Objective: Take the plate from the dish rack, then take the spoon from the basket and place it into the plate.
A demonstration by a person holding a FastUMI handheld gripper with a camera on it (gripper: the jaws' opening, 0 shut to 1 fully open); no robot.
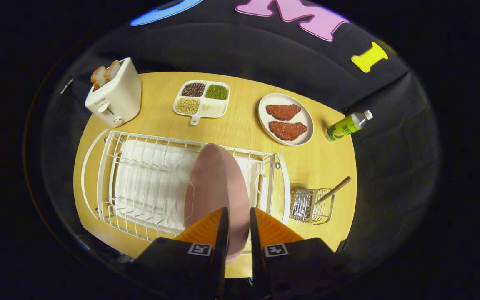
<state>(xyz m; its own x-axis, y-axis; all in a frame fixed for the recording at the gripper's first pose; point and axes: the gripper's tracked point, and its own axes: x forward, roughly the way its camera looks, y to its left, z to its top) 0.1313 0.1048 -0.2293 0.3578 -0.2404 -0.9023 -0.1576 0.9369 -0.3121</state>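
Gripper view, looking down over a round wooden table [240, 125]. Gripper [237, 216] with fingers drawn narrow and clamped on the near rim of a pink plate [215, 183], one finger on each face. Plate standing on edge, upright, over the right-hand part of a white wire dish rack [140, 183]; whether its lower rim touches the rack wires cannot be told. Rack lying along the near half of the table, a white mat beneath its wires. Just beside the rack's right end, near the table's right edge, a small wire basket [311, 205] holding a spoon [334, 189], wooden handle leaning out toward the right edge. Along the far edge: white toaster [115, 93] with two slices of bread at the far left corner, a four-part white dish of beans and grains [202, 100] in the middle, a white dish with two reddish meat pieces [286, 118] further right. Green bottle [347, 125] lying on its side at the table's far right edge.
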